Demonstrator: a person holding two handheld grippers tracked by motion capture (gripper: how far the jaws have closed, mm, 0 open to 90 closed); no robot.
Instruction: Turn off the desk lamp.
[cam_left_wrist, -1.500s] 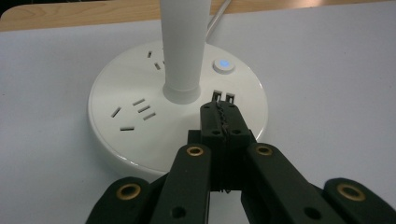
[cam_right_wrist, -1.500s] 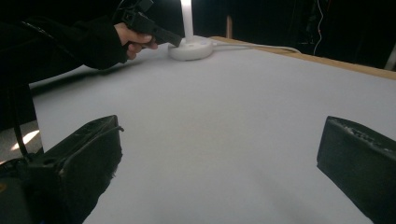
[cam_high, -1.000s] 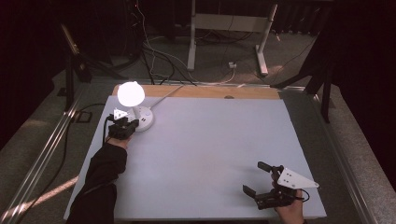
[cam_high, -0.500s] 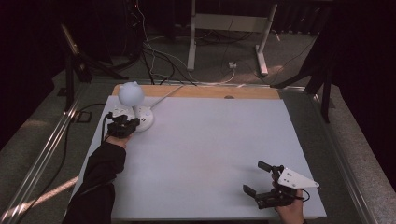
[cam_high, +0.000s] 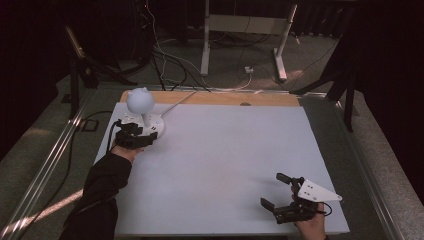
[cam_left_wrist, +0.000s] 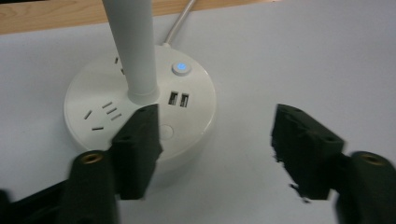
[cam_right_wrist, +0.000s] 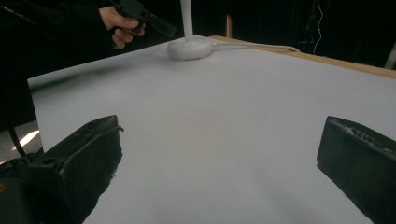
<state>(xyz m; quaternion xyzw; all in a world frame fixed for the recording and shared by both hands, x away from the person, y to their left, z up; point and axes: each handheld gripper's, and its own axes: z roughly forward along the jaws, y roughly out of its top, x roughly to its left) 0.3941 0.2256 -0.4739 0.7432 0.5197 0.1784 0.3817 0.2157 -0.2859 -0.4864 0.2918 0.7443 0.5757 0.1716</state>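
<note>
Nearest the person, down at the five o'clock corner of the white table (cam_high: 225, 170), the right gripper (cam_high: 276, 192) sits low over the sheet with its jaws spread wide and nothing between them; in the right gripper view the right gripper (cam_right_wrist: 219, 154) shows two black pads with bare white surface filling the gap. The grey three-cornered plate rides on top of it, pointing off toward three o'clock.

Across to the ten o'clock corner now: the left gripper (cam_high: 141, 134) is held by a hand coming out of a dark sleeve (cam_high: 102, 192), and it hovers just beside the lamp base (cam_high: 145, 124) on the near side. Its jaws have just been opening, and they stand well apart with nothing gripped. In the left gripper view the left gripper (cam_left_wrist: 217, 140) has one pad over the near edge of the lamp base (cam_left_wrist: 93, 102), the other out over bare table at three o'clock.

That round white base carries socket slots, two USB ports (cam_left_wrist: 179, 99) and a button (cam_left_wrist: 181, 68) lit blue at its one o'clock edge. The white stem (cam_left_wrist: 133, 46) rises from its middle to the globe shade (cam_high: 139, 100), which looks unlit. A white cord (cam_high: 175, 102) runs off toward one o'clock, over the wooden strip (cam_high: 220, 98) at the far edge
</note>
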